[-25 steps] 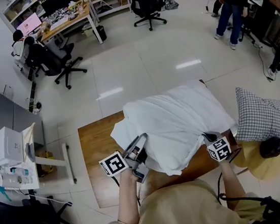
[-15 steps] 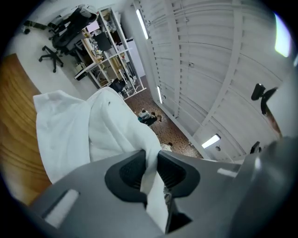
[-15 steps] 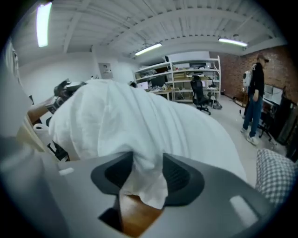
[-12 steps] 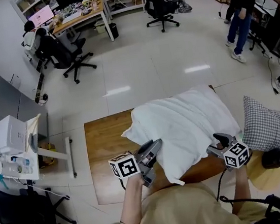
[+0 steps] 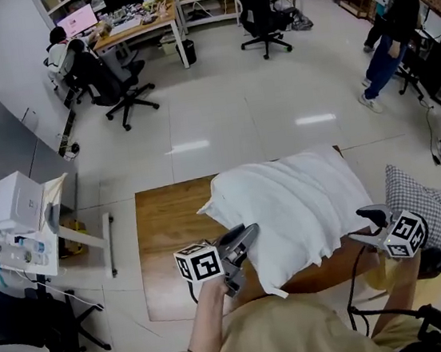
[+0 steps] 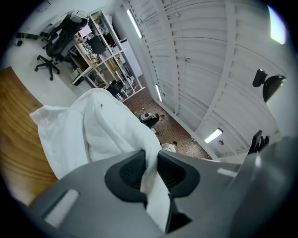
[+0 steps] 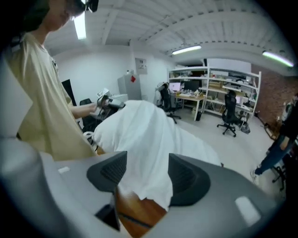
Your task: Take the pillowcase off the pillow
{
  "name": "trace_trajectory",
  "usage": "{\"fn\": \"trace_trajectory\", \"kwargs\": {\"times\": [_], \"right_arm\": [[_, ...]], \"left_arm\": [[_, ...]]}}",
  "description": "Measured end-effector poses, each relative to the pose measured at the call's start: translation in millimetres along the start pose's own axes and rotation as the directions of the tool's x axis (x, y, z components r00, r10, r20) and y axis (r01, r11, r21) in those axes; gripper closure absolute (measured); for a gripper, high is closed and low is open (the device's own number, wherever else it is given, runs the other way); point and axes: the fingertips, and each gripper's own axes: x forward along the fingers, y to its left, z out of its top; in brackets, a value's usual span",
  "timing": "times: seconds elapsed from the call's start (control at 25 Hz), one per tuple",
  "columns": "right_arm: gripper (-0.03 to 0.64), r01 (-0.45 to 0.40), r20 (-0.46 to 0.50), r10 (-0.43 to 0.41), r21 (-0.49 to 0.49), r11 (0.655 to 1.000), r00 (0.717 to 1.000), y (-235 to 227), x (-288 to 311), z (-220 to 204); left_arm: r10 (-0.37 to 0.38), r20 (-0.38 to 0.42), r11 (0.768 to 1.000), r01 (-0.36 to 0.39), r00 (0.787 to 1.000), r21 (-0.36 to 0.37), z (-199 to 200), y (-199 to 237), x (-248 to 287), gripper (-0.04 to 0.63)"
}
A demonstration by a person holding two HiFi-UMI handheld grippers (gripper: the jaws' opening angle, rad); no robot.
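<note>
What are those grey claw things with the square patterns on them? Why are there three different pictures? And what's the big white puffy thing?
Those are two hand-held grippers, like big tongs, one in each of a person's hands. The patterned cubes are part of them. One picture comes from a camera on the person's head, looking down. The other two come from small cameras that ride on the grippers, each looking along its own two jaws.

On the wooden table lies a white pillowcase with its pillow hidden inside. The left gripper is shut on a fold of the pillowcase. The right gripper has just been opening its jaws. They stand apart and pinch nothing, and the white cloth lies just ahead of them. A checked pillow sits to the right, beside the table.
</note>
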Motion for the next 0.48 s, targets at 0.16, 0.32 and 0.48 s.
{"fn": "trace_trajectory", "kwargs": {"times": [0.16,0.32,0.48], "right_arm": [[0.342,0.000,0.214,-0.012,0.054,0.999,0.977,-19,32,64],[0.347,-0.091,0.213,0.077,0.056,0.994,0.974,-15,98,103],[0.360,-0.179,0.209,0.149,0.136,0.974,0.967,-15,148,125]], "left_arm": [[-0.016,-0.004,1.000,0.016,1.000,0.002,4,-3,-3,0.520],[-0.017,-0.019,1.000,0.017,1.000,0.019,-3,-16,2,0.520],[-0.002,-0.048,0.999,0.004,0.999,0.049,-24,-29,13,0.520]]}}
